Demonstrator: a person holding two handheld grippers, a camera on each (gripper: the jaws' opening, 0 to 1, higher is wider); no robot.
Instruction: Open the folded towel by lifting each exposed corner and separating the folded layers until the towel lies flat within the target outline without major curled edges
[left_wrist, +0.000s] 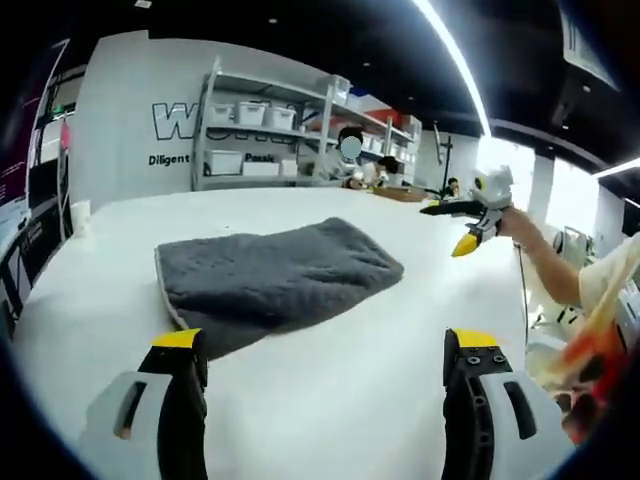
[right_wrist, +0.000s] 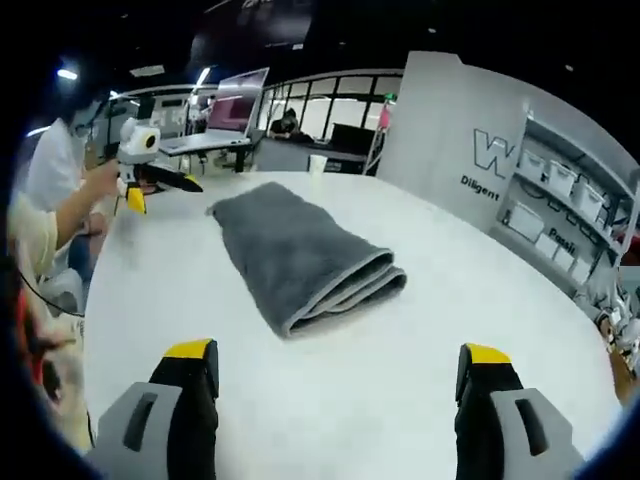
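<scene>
A grey towel (left_wrist: 270, 275) lies folded on the white table (left_wrist: 330, 410), its layered edges facing the right gripper view (right_wrist: 300, 255). My left gripper (left_wrist: 325, 345) hovers low over the table just short of the towel, jaws wide apart and empty. My right gripper (right_wrist: 338, 358) is likewise open and empty, short of the towel's stacked edge. Each gripper also appears in the other's view, held by a hand above the table off to the towel's side: the right gripper (left_wrist: 448, 228) and the left gripper (right_wrist: 160, 195), both apart from the towel.
Metal shelves with white bins (left_wrist: 260, 130) stand behind the table against a lettered wall. People sit at desks in the background. A white cup (right_wrist: 317, 163) stands near the table's far edge. A person's arm and sleeve (left_wrist: 560, 270) reach in at the right.
</scene>
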